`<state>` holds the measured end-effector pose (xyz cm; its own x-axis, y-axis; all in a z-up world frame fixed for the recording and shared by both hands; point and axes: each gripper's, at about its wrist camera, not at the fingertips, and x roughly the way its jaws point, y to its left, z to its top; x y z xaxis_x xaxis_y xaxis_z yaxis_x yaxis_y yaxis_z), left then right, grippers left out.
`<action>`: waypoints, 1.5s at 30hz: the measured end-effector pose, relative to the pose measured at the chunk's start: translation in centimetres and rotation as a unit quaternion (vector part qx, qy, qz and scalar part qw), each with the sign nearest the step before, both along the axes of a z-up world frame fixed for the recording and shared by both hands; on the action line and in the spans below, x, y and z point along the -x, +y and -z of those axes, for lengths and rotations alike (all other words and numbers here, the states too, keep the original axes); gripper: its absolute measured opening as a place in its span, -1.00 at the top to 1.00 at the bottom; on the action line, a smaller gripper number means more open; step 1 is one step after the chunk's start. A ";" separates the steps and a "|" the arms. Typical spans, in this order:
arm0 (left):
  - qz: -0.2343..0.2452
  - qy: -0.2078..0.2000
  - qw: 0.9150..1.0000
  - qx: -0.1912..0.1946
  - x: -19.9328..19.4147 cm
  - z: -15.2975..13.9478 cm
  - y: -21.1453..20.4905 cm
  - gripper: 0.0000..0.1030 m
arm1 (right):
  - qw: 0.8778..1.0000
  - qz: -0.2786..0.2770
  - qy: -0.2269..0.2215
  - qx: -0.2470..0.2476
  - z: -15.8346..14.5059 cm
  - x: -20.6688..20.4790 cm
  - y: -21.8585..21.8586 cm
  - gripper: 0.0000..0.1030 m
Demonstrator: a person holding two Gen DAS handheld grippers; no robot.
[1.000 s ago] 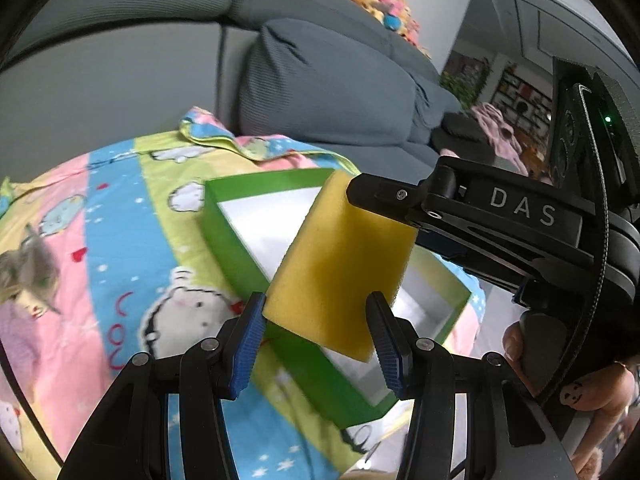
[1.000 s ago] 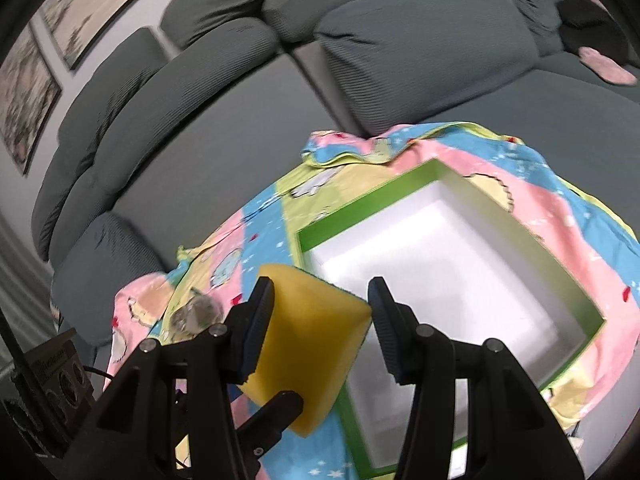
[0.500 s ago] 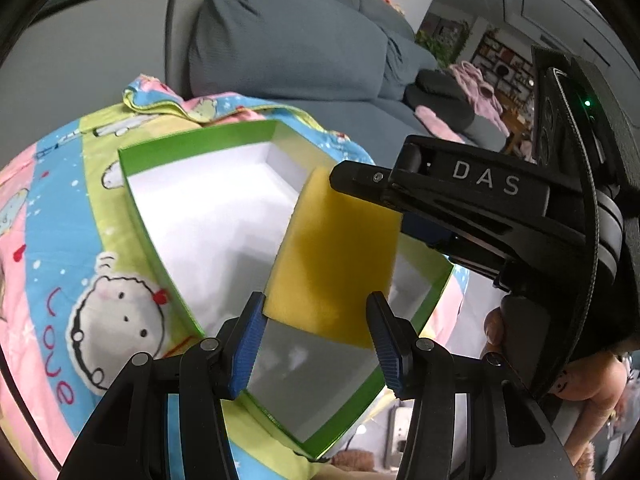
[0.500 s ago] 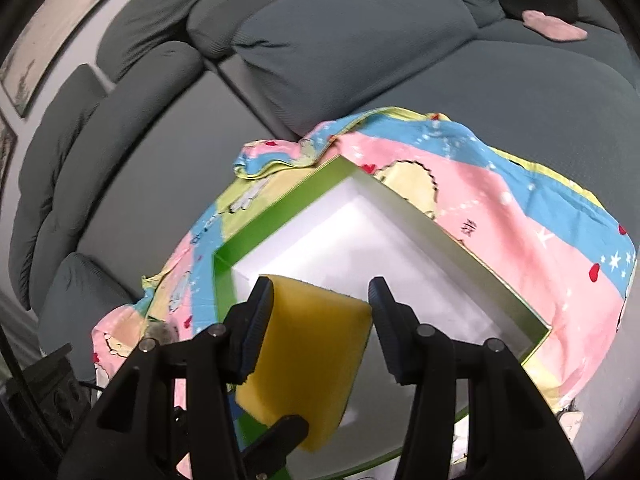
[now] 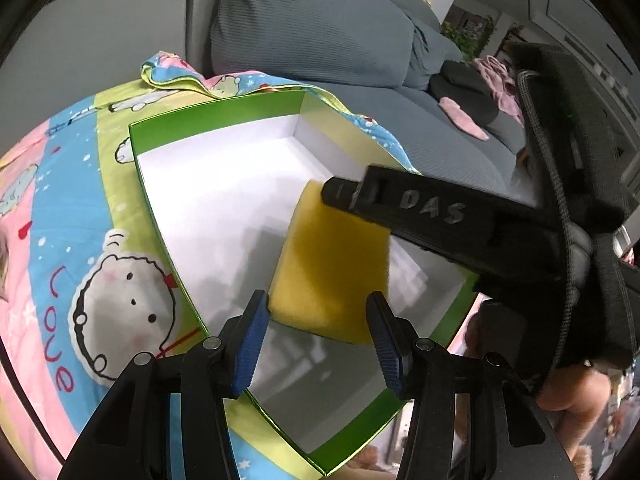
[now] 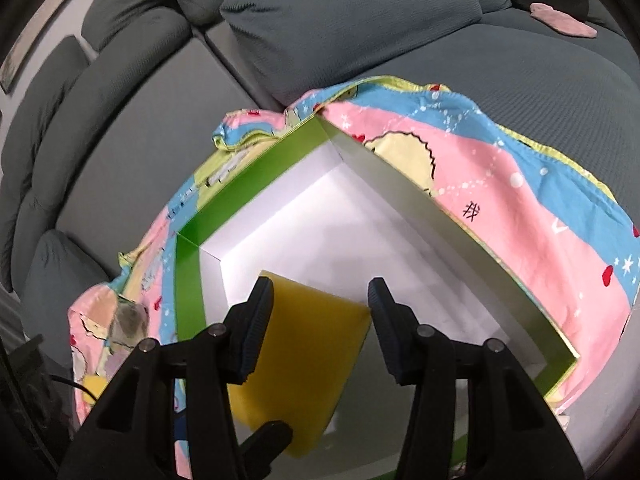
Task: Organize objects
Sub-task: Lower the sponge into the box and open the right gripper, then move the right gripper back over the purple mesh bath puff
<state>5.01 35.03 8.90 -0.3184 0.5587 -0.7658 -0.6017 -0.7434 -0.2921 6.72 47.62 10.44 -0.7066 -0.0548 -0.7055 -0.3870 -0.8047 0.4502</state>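
Since the earlier frames the yellow sponge point(image 5: 332, 272) has come down from above the near rim of the green box point(image 5: 208, 114) and now sits low inside the box's white interior, with both grippers lowered along with it. The box fills far more of each view than it did a second ago.

The sponge is held between the two grippers at once. In the left wrist view, the left gripper point(image 5: 316, 340) has its blue-padded jaws part-way apart on either side of the sponge's near end; the left pad touches the sponge's corner, while whether the right pad presses on it I cannot tell. The right gripper point(image 5: 400, 204) reaches in from the right, its black finger lying across the sponge's far top edge. In the right wrist view, the right gripper point(image 6: 320, 320) has its jaws part-way apart, pinching the sponge point(image 6: 304, 360) between them.

The box point(image 6: 248, 176) rests on a colourful cartoon-print blanket point(image 6: 520, 192) spread over a grey sofa point(image 6: 360, 8).
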 end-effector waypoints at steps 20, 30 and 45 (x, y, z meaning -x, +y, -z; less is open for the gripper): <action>-0.049 0.021 0.998 0.011 1.4 0.2 -4.2 0.04 | 0.998 -0.057 -0.025 0.021 1.7 2.8 -3.2 -0.25; -0.086 -0.022 0.994 -0.057 0.9 -0.6 -9.7 0.04 | 0.995 -0.093 -0.019 -0.004 0.8 3.7 -7.1 -0.28; -0.241 0.045 0.968 -0.051 -1.5 -4.3 -25.3 -0.27 | 0.982 -0.156 0.105 -0.024 -4.0 3.2 -15.1 -0.72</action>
